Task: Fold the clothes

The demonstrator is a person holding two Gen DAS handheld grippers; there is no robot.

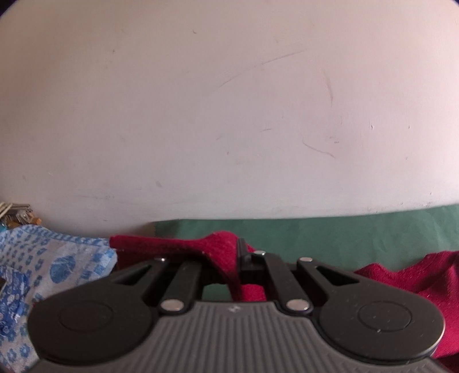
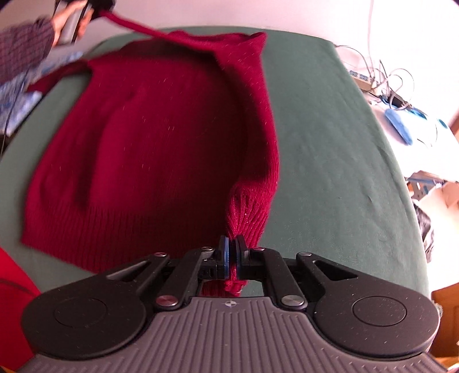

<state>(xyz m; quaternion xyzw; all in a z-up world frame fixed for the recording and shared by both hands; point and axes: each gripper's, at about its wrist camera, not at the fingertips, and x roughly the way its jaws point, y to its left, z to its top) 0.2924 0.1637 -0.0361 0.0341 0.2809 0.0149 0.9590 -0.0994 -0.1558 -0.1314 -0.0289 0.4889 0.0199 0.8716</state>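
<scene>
My right claw point(image 2: 233, 246) clamped on ribbed hem corner of maroon knit sweater point(image 2: 149, 137); left claw point(image 1: 226, 258) pinching shoulder. Body half-lifted off green bench point(image 2: 330, 143). Soft, stretchy, sags; grip ribbing, seams.

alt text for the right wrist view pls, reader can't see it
The right gripper is shut on the ribbed hem of a dark red sweater lying on a green cloth. At top left a hand with the left gripper lifts the sweater's far edge.
</scene>
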